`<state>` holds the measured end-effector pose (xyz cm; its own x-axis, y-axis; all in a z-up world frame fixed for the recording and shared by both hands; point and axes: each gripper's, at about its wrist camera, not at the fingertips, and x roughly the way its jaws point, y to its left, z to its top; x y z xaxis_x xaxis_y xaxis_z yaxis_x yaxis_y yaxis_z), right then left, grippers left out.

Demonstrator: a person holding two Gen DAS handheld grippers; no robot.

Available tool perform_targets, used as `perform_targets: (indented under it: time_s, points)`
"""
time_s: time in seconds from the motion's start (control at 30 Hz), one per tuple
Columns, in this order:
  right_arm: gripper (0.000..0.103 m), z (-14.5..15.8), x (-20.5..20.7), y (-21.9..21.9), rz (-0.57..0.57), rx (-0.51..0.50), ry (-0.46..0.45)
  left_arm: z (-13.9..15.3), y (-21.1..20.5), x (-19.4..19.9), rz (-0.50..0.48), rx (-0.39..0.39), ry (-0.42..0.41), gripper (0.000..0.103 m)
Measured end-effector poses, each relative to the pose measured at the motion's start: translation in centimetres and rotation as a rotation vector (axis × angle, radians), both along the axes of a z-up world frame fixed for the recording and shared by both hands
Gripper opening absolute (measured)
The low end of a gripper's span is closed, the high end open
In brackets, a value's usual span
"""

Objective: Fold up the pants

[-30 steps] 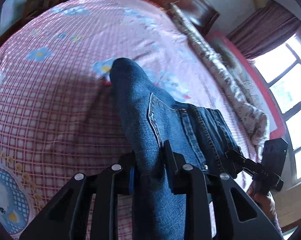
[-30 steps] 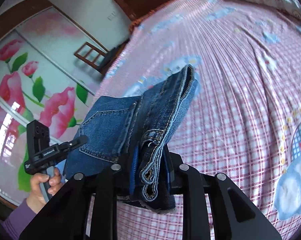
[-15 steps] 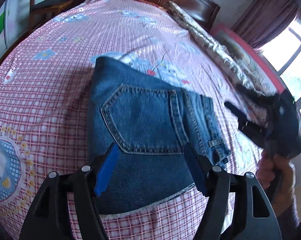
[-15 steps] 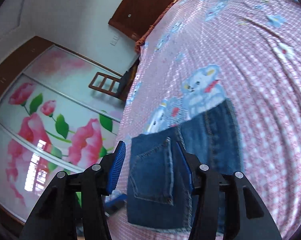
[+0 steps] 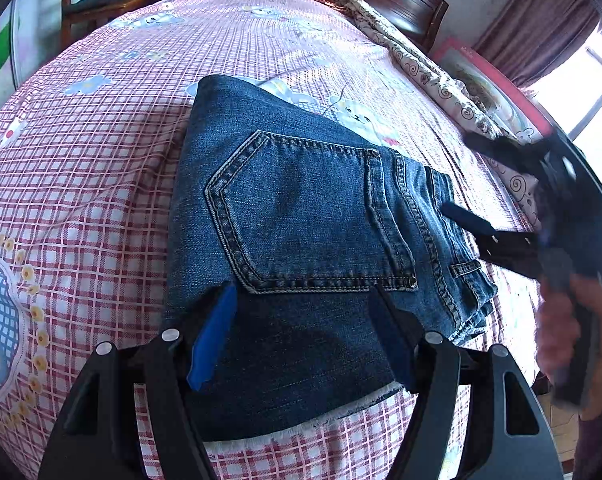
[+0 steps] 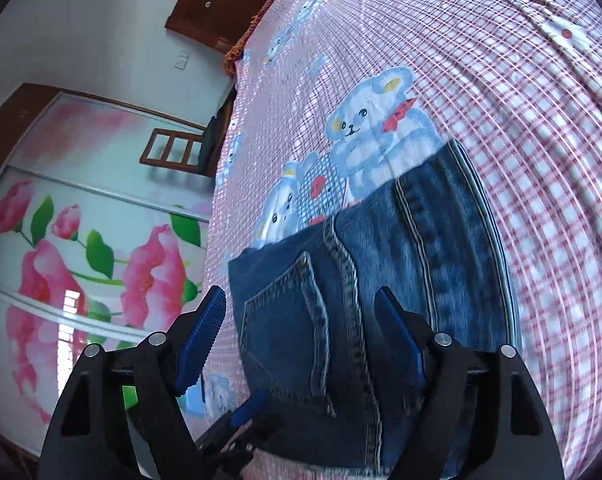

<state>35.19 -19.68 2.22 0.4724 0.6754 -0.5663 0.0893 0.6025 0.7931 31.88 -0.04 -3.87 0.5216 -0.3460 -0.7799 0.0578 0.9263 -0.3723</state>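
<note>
Denim pants (image 5: 301,220), one folded pair, on one checked bedspread (image 5: 81,160).

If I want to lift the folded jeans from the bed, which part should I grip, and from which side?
Probably grip the folded jeans at the thick waistband edge, coming in low from the side where the right hand-held gripper is. There the layers are stacked into a firm edge and would likely stay together. The frayed hem near the left hand-held gripper looks thinner and might let the fold open.
</note>
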Motion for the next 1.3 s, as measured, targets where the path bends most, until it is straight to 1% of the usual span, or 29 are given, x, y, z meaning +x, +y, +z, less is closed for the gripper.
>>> perform_targets:
  time_s: [0.07, 0.1, 0.2, 0.3, 0.37, 0.43, 0.47, 0.53, 0.6, 0.67, 0.7, 0.73, 0.77, 0.8, 0.83, 0.9, 1.0, 1.07, 1.13, 1.27, 1.3]
  points:
    - [0.076, 0.2, -2.5, -0.5, 0.019, 0.026, -0.016, 0.1, -0.1, -0.2, 0.003, -0.002, -0.001, 0.068]
    - [0.076, 0.2, -3.8, -0.9, 0.018, 0.035, -0.022, -0.1, -0.4, -1.4, 0.003, -0.003, -0.002, 0.068]
    - [0.076, 0.1, -6.7, -1.4, 0.024, 0.061, -0.032, 0.1, -0.3, -1.5, 0.004, -0.011, -0.002, 0.068]
    - [0.076, -0.6, -8.2, -1.8, 0.019, 0.053, -0.028, 0.1, 0.0, -1.6, 0.005, -0.022, -0.001, 0.068]
    - [0.076, -2.1, -8.5, -2.7, -0.009, 0.067, -0.006, 0.1, 0.2, -1.7, 0.006, -0.027, 0.0, 0.068]
    - [0.071, -4.2, -8.5, -3.1, -0.026, 0.121, -0.016, 0.1, 0.5, -1.7, 0.011, -0.036, 0.001, 0.068]
    - [0.062, -4.8, -8.8, -3.5, -0.049, 0.14, -0.014, 0.1, 0.6, -1.7, 0.013, -0.04, 0.001, 0.068]
    - [0.06, -5.1, -8.8, -3.7, -0.063, 0.149, -0.004, 0.1, 0.9, -1.8, 0.014, -0.045, 0.001, 0.068]
    - [0.06, -4.5, -8.7, -3.4, -0.033, 0.102, -0.011, 0.1, 1.0, -1.8, 0.015, -0.044, 0.002, 0.068]
    - [0.062, -3.2, -8.9, -2.8, -0.023, 0.033, -0.003, 0.6, 1.2, -2.1, 0.017, -0.045, -0.006, 0.068]
    - [0.074, -2.4, -9.2, -2.3, -0.02, -0.002, 0.001, 1.1, 1.4, -2.7, 0.029, -0.052, -0.018, 0.068]
    - [0.079, -1.7, -9.6, -1.8, -0.019, -0.032, -0.002, 1.5, 1.7, -3.3, 0.046, -0.059, -0.024, 0.07]
    - [0.081, -1.1, -10.3, -1.5, -0.02, -0.054, -0.015, 1.9, 1.9, -4.0, 0.06, -0.061, -0.03, 0.071]
    - [0.081, -0.6, -11.1, -1.1, -0.011, -0.07, -0.033, 2.3, 2.2, -5.0, 0.068, -0.054, -0.046, 0.075]
    - [0.081, -0.2, -11.9, -0.7, 0.003, -0.085, -0.049, 2.6, 2.2, -6.0, 0.069, -0.035, -0.067, 0.08]
    - [0.081, 0.1, -13.6, -0.1, 0.029, -0.131, -0.067, 3.3, 2.0, -8.0, 0.066, 0.034, -0.105, 0.084]
    - [0.081, 0.0, -15.9, 0.2, 0.059, -0.179, -0.063, 3.8, 1.6, -10.6, 0.055, 0.114, -0.128, 0.089]
    - [0.081, -0.2, -17.4, 0.3, 0.077, -0.209, -0.06, 3.8, 1.4, -12.3, 0.057, 0.14, -0.136, 0.09]
    - [0.081, 0.0, -18.6, 0.2, 0.084, -0.252, -0.068, 4.0, 1.3, -13.6, 0.07, 0.165, -0.149, 0.093]
    - [0.082, 0.6, -20.9, -0.5, 0.077, -0.357, -0.101, 4.5, 0.5, -16.7, 0.11, 0.253, -0.224, 0.096]
    - [0.085, 0.8, -21.5, -0.5, 0.07, -0.398, -0.116, 4.6, 0.4, -17.3, 0.123, 0.277, -0.245, 0.097]
